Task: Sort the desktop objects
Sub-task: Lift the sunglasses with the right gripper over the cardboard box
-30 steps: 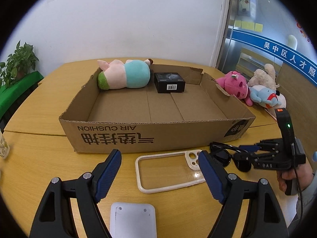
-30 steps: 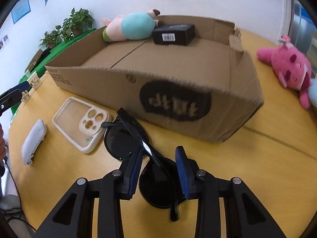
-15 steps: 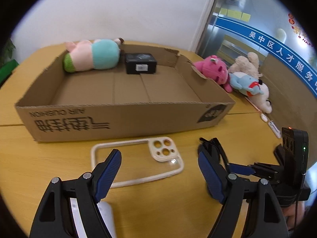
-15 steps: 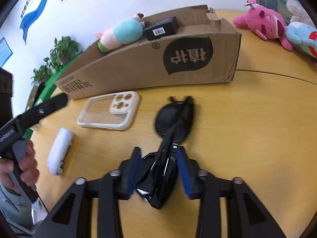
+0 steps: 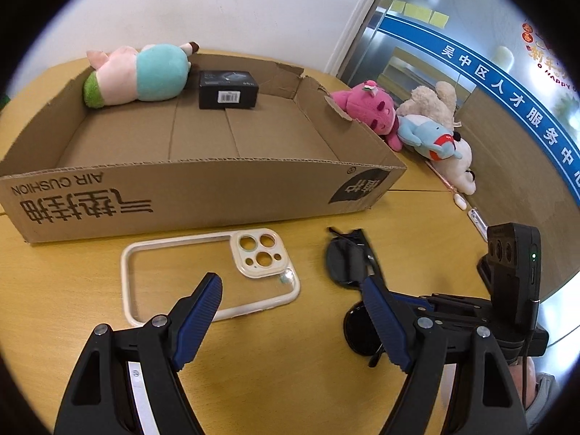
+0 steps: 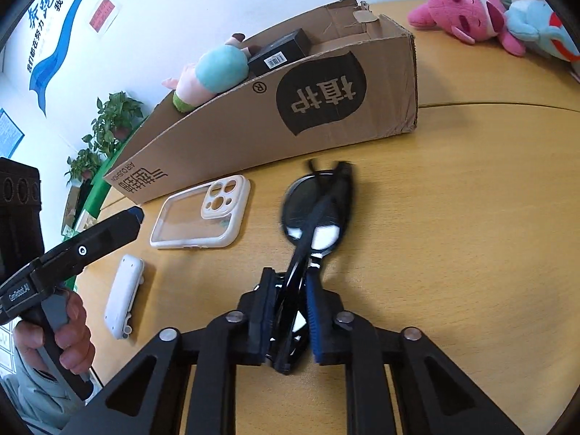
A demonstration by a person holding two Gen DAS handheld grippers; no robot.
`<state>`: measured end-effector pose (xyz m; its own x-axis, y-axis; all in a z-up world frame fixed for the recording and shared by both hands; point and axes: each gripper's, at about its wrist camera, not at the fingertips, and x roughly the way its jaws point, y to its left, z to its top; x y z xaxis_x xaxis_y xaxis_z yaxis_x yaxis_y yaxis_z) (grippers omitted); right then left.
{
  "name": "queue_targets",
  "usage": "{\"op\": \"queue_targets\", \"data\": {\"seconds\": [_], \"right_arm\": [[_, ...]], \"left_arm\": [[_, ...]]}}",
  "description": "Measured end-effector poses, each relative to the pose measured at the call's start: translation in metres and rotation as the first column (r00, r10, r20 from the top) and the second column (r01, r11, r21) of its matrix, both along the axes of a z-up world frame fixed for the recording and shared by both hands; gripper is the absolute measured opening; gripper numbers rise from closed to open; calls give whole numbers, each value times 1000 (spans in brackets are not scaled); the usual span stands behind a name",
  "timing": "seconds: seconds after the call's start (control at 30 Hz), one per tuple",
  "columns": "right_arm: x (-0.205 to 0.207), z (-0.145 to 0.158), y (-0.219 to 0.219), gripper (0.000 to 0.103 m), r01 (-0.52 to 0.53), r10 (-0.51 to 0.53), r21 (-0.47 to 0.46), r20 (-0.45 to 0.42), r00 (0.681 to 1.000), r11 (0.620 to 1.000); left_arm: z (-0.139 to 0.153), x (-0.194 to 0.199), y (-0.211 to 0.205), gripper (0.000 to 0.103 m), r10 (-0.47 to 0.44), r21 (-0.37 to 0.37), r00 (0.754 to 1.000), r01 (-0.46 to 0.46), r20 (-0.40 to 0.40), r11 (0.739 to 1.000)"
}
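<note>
My right gripper (image 6: 288,320) has its jaws clamped on the folded black plastic sunglasses (image 6: 315,214), which a second ago lay loose between them and now tilt up off the wooden table (image 6: 471,235), so the pick looks secured. My left gripper (image 5: 290,311) hangs with jaws spread wide over the cream clear-backed phone case (image 5: 206,275), holding nothing. Beyond stands the shallow brown cardboard box (image 5: 203,195), probably where the sunglasses go next.

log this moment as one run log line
right hand-held gripper: shut on black folded sunglasses | left hand-held gripper: open, over clear cream-rimmed phone case | brown cardboard box: sunglasses outside
</note>
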<state>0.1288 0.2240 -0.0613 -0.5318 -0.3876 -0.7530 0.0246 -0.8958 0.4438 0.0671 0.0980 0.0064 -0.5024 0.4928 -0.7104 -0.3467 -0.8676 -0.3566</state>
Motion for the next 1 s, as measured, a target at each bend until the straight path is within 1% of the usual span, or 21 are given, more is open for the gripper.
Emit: {"op": "queue_targets", "data": {"seconds": [0.03,0.13,0.27,0.3,0.33,0.37,0.4,0.47,0.53,0.6,0.67,0.73,0.83,1.0], "right_arm": [[1,0,0,10,-5,5,-9,-1,1000,1000],[2,0,-4,10,-15,15,-28,5,1000,1000],[3,-2,-15,10,-22,22,-47,10,1000,999],[3,-2,-18,10,-28,28,-49,10,1000,998],[4,-3,-20,10,-32,32,-51,11,999,998],[4,-3,-24,10,-38,39,-53,13,999,998],[4,-4,-27,10,-43,43,-53,13,999,998],[4,-4,-30,10,-49,50,-61,14,999,997],[4,-3,-33,10,-61,61,-50,14,998,997],[4,-3,-36,9,-71,72,-36,14,997,997],[4,-4,-38,9,-75,76,-40,11,997,996],[5,-3,-38,9,-79,79,-43,2,997,996],[5,5,-41,9,-88,88,-25,-24,996,996],[3,32,-43,9,-98,96,-14,-91,991,995]], "left_arm": [[-2,-2,1,80,-14,20,1000,14,16,1000],[-10,-9,11,79,-78,103,994,70,82,992],[-22,-13,32,78,-167,158,975,144,149,977],[-24,-13,37,76,-180,168,971,153,158,974],[-28,-15,42,68,-199,182,965,168,171,969],[-31,-16,45,58,-212,190,960,178,182,966],[-34,-18,48,51,-224,194,955,186,194,963],[-43,-20,53,27,-229,178,947,191,225,965],[-50,-21,55,15,-229,162,941,193,248,968],[-51,-19,53,14,-232,177,942,193,241,965],[-47,-16,53,13,-232,163,948,198,220,966],[-41,-14,52,12,-235,165,952,204,197,965],[-26,-10,51,9,-240,158,960,216,146,963],[3,-10,44,8,-206,152,976,194,67,969]]}}
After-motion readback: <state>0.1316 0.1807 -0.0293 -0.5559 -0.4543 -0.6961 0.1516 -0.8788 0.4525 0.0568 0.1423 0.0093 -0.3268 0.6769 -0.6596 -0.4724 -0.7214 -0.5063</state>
